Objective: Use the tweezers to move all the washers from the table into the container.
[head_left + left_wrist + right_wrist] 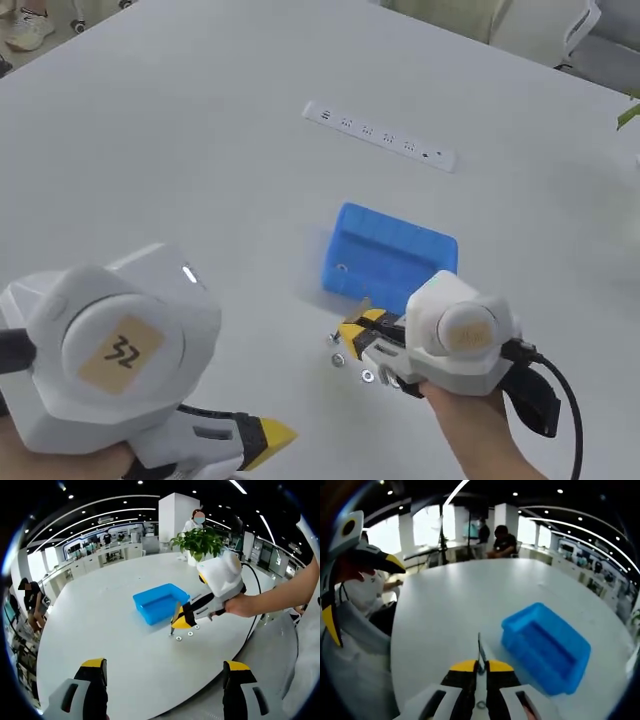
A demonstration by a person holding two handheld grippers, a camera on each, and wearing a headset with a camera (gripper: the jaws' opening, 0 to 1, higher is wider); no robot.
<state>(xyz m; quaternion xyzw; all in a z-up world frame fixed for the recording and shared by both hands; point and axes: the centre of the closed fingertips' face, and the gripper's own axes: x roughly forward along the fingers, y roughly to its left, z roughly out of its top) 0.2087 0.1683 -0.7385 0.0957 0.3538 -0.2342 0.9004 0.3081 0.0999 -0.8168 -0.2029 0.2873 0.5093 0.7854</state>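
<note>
The blue container (390,258) sits open on the white table (200,150). Just in front of it my right gripper (358,328) is shut on thin metal tweezers (480,650), which point down at the table beside the container (545,647). A few small washers (368,376) lie on the table under and beside the right gripper; in the left gripper view these washers (179,638) lie just past the tweezers' tip (172,629). Whether the tip holds a washer I cannot tell. My left gripper (165,667) is open and holds nothing, low at the front left (262,438).
A white power strip (380,135) lies on the table beyond the container. A potted plant (200,542) stands at the table's far edge. People stand and sit around the room beyond the table. A cable (560,390) trails from the right gripper.
</note>
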